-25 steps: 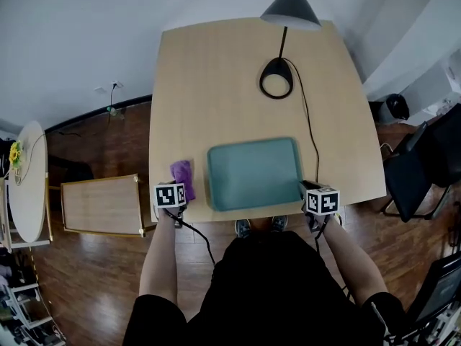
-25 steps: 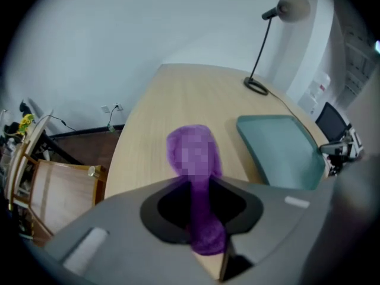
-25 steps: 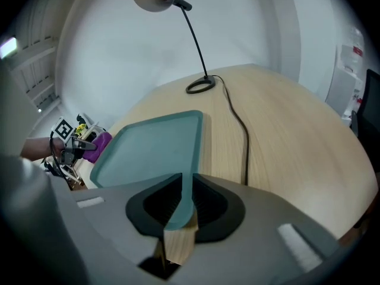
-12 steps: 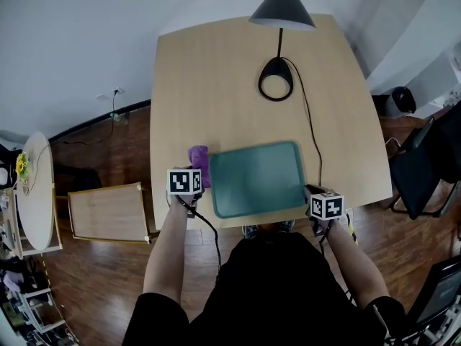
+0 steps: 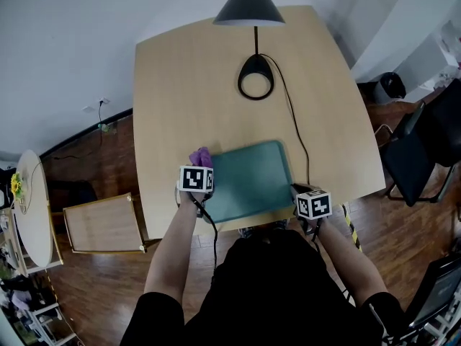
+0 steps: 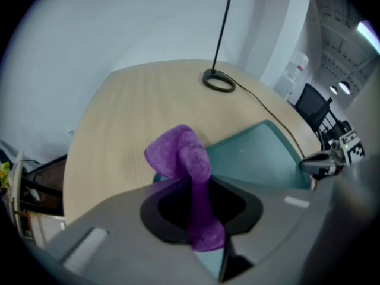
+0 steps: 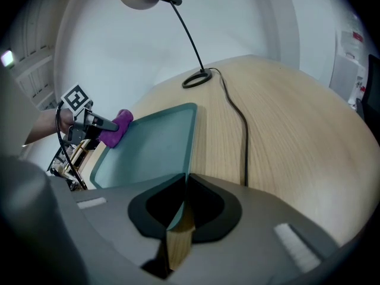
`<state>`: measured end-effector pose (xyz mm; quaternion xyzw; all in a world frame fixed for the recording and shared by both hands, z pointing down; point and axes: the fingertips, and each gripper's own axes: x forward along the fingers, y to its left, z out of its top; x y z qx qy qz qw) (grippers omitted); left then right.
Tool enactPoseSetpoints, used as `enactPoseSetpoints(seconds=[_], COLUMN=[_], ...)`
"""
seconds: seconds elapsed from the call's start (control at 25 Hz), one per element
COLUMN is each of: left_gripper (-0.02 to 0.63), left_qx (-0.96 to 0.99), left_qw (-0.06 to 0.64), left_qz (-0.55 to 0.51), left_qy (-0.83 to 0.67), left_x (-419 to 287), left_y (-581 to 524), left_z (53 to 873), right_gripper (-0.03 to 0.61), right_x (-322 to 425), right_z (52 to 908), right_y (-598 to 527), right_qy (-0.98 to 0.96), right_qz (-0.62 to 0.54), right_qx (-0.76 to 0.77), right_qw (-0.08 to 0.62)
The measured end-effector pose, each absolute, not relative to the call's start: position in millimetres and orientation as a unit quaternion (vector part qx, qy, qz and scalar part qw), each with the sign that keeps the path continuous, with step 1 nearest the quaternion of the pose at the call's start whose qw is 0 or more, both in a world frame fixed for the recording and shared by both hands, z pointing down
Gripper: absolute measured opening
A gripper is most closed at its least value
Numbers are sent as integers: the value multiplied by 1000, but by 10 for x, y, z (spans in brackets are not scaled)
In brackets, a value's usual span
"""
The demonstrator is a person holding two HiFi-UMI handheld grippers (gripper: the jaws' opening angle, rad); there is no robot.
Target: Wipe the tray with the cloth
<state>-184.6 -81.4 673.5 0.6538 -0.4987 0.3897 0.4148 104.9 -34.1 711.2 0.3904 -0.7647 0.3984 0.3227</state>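
While right hand-held gripper point(image 7: 178, 214) clamps tray's point(image 5: 252, 182) four o'clock corner,
left hand-held gripper point(image 6: 200, 215) pinches purple cloth point(image 6: 178, 153) at ten o'clock corner.

No text, label or number seems legible in any view.

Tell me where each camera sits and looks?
Head view: on the person's head, looking down at the wooden table; both forearms show.
Left gripper view: on the left gripper, looking past its purple cloth across the teal plastic tray.
Right gripper view: on the right gripper, looking along the tray it pinches.
Each gripper view shows the other gripper.
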Motion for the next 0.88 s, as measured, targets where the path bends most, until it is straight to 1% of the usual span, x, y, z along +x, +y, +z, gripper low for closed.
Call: enactPoseSetpoints(seconds=[0.12, 0.28, 0.4, 0.64, 0.76, 0.88], left_gripper=[101, 100, 100, 101, 103, 103], left_qx=[667, 691, 714, 726, 740, 740], left_qw=[429, 421, 424, 477, 499, 501], left_qz=[383, 398, 391, 349, 320, 311], left_qy=[-474, -431, -397, -352, -318, -324], left_x=[-1431, -834, -336, 448, 718, 628], left_y=[-959, -1132, -1241, -1358, -1298, -1202], left_z=[6798, 6821, 6785, 6754, 6698, 6727], right_gripper=[23, 25, 25, 26, 28, 28], right_x=[1038, 1010, 999, 971, 983, 1017], right_z=[7115, 7102, 7093, 7088, 7092, 7102], right_y=[-324, -308, -312, -304, -300, -291], right_qy=[-765, -767, -771, -774, -776, -779], right_qz=[401, 401, 401, 405, 406, 402], right_qx=[388, 384, 381, 371, 366, 364], right_qw=[321, 321, 317, 314, 314, 314])
